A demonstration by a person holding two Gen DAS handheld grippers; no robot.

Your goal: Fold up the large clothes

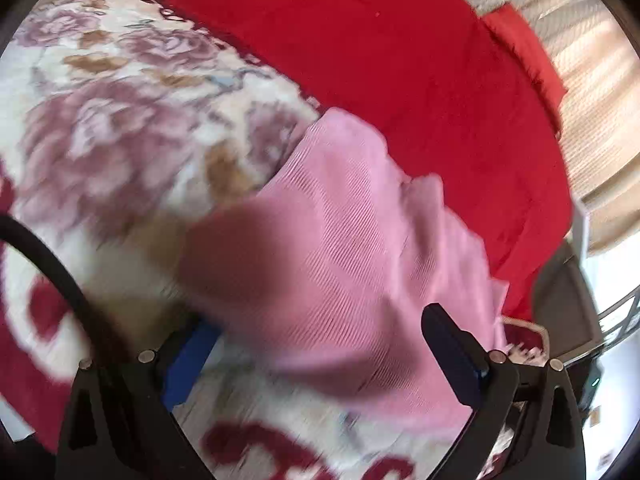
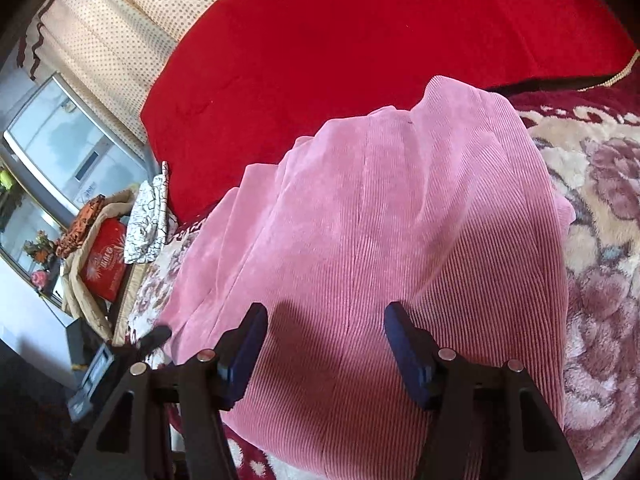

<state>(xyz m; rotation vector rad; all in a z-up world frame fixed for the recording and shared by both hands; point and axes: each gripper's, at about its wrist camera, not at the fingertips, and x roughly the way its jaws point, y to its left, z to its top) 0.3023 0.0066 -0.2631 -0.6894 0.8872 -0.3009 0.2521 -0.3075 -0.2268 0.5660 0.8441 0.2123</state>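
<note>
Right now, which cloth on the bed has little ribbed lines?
The pink garment under the right gripper. The red cover is plain; the blanket is flowery.

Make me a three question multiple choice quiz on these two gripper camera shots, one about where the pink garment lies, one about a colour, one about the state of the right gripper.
1. Where does the pink ribbed garment lie?
A. on the floral blanket, its far edge by the red cover
B. inside a drawer
C. on a hanger

2. What colour is the plain cover beyond the garment?
A. green
B. red
C. black

3. How does the right gripper stand?
A. shut on the garment
B. shut on nothing
C. open above the garment

Answers:
1 A, the floral blanket shows around it on both sides.
2 B, it is bright red in both views.
3 C, a wide gap of pink cloth shows between the fingers, nothing pinched.
</note>
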